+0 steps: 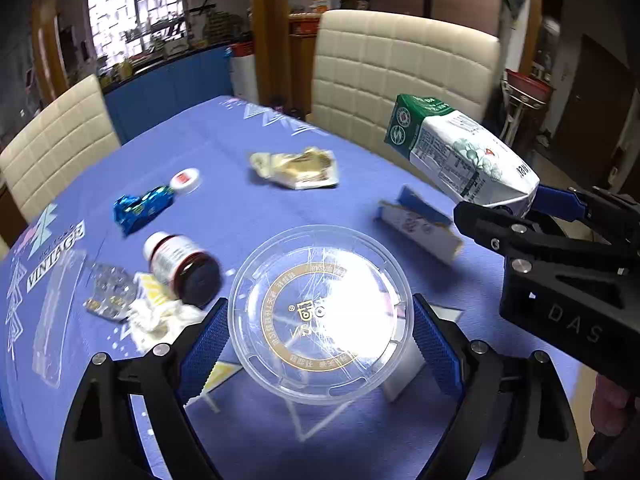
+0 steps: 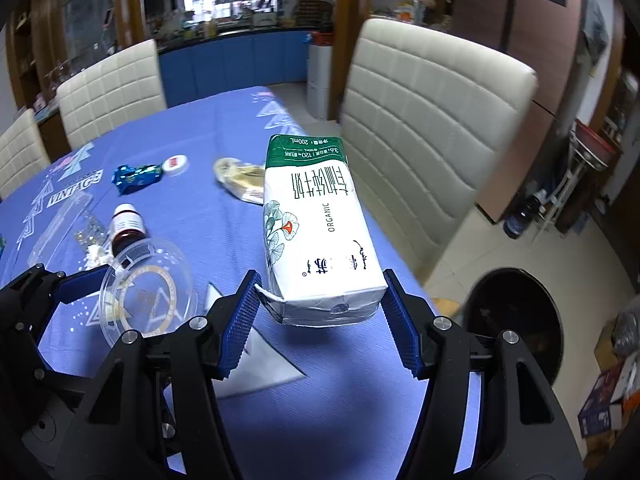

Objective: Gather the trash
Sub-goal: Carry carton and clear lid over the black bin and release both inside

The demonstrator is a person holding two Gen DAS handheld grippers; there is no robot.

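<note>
A round clear plastic lid (image 1: 320, 312) with gold printing sits between the blue pads of my left gripper (image 1: 320, 308), which press on its rim from both sides and hold it just above the blue tablecloth (image 1: 248, 132). In the right wrist view the same lid (image 2: 148, 288) hangs tilted at the left. My right gripper (image 2: 320, 280) is shut on the bottom end of a white and green milk carton (image 2: 316, 232), which is held off the table. That carton (image 1: 452, 152) shows at the right of the left wrist view.
On the cloth lie a blue foil wrapper (image 1: 142, 208), a white cap (image 1: 185, 179), a brown bottle (image 1: 180, 264), crumpled tissue (image 1: 156, 316), a yellow wrapper (image 1: 296, 168) and a small box (image 1: 420, 224). Cream chairs (image 2: 424, 128) line the table. A dark round bin (image 2: 516, 320) stands on the floor to the right.
</note>
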